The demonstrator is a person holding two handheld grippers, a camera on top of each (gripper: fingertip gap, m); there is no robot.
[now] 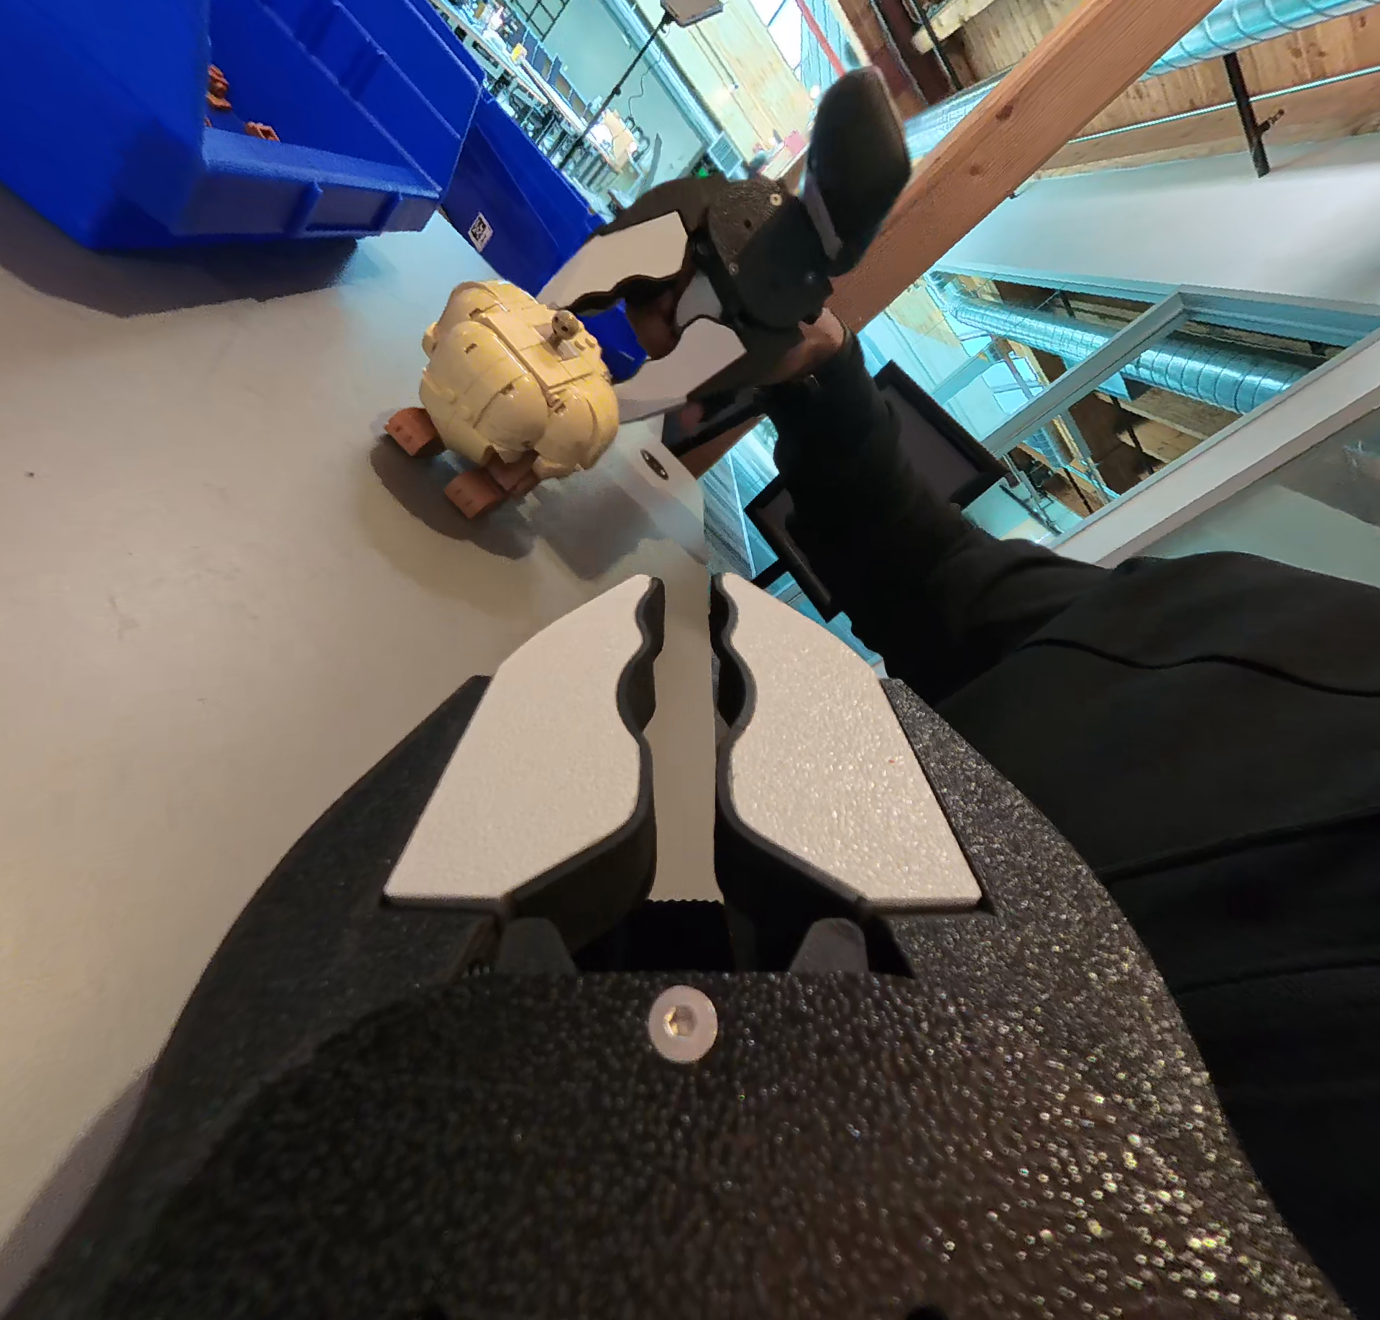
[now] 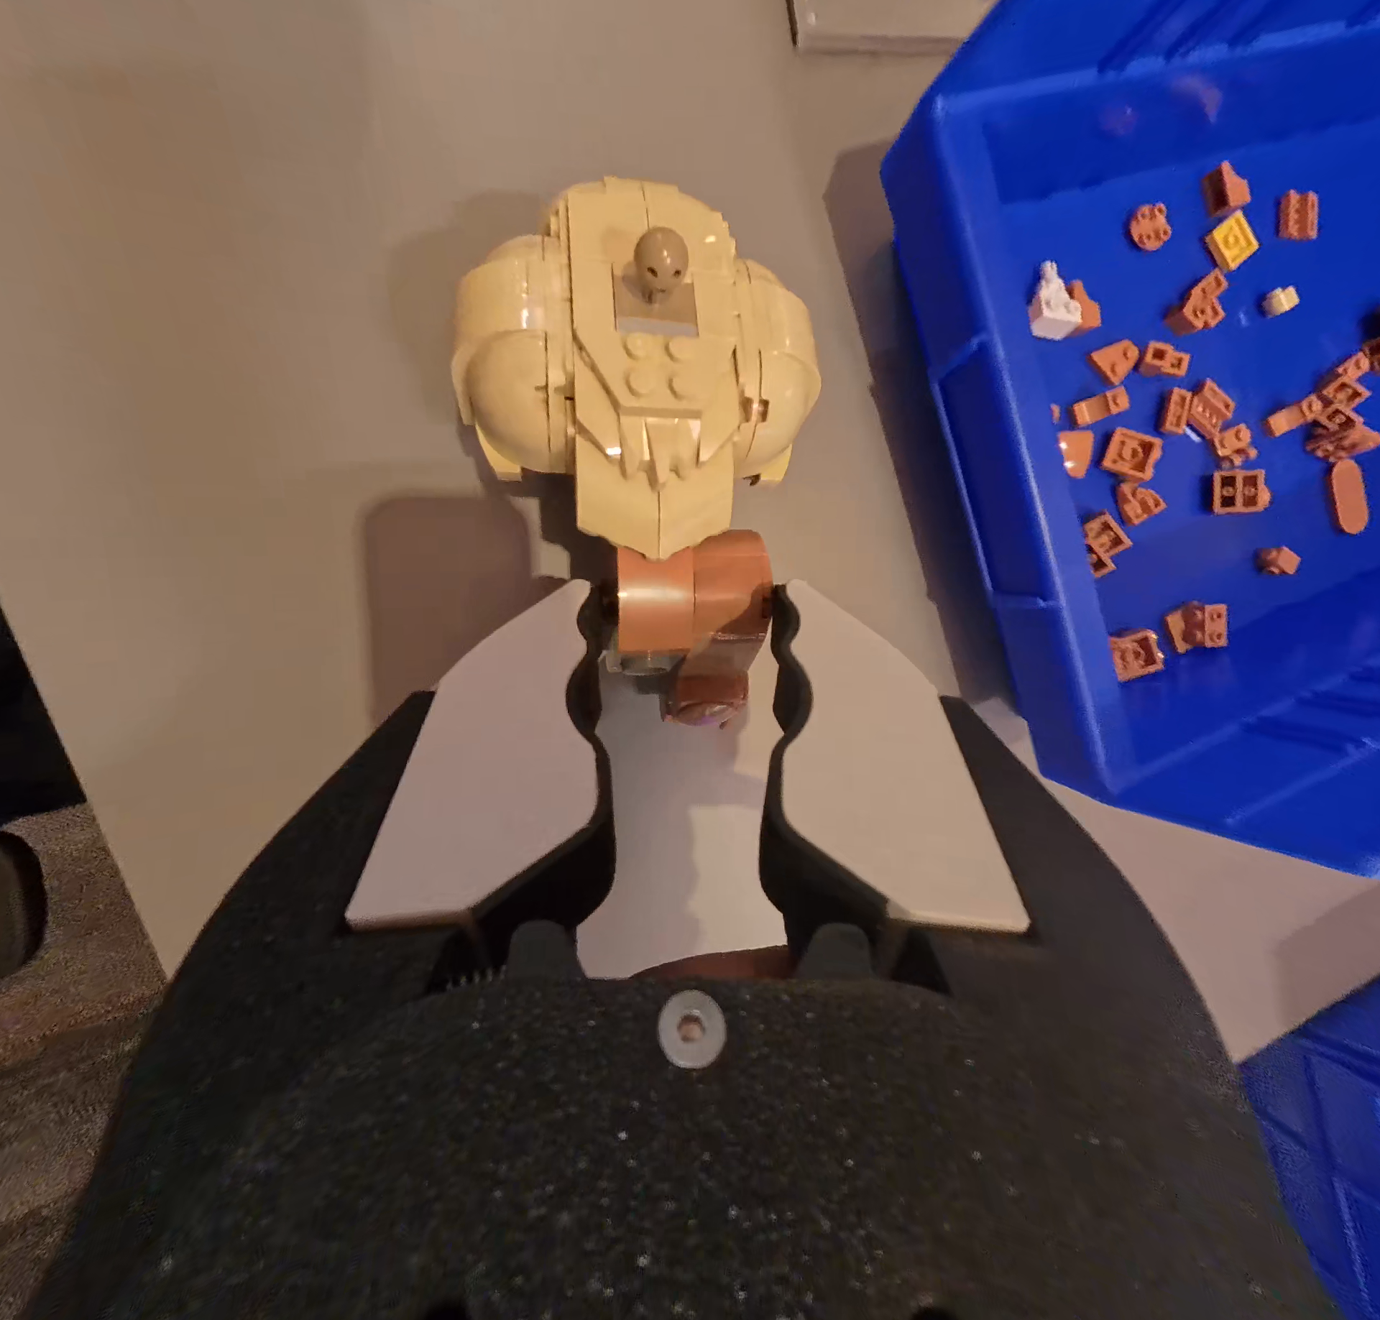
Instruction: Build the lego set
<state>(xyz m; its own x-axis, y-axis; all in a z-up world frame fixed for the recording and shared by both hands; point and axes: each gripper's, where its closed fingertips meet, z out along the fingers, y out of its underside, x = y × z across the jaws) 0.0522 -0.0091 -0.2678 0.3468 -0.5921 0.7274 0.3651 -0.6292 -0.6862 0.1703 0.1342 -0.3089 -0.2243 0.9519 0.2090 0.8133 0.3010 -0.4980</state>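
A tan brick model [image 2: 635,358] with brown feet [image 1: 478,493] stands on the grey table [image 1: 187,537]. It also shows in the left wrist view [image 1: 515,381]. My right gripper [image 2: 683,605] is shut on the model's brown rounded end part [image 2: 657,597], with a pad against each side. The right gripper also shows in the left wrist view [image 1: 597,357], at the model's near end. My left gripper [image 1: 687,590] hovers low over the table a short way from the model. Its fingers stand a narrow gap apart with nothing between them.
A blue bin [image 2: 971,314] with several loose brown bricks [image 2: 1210,418] sits to the right of the model. Blue bins [image 1: 299,187] also stand behind it in the left wrist view. The table's edge [image 2: 89,687] runs to the left. A person's black sleeve [image 1: 1120,687] is at right. Spacing between my two grippers at the tips: around 20 cm.
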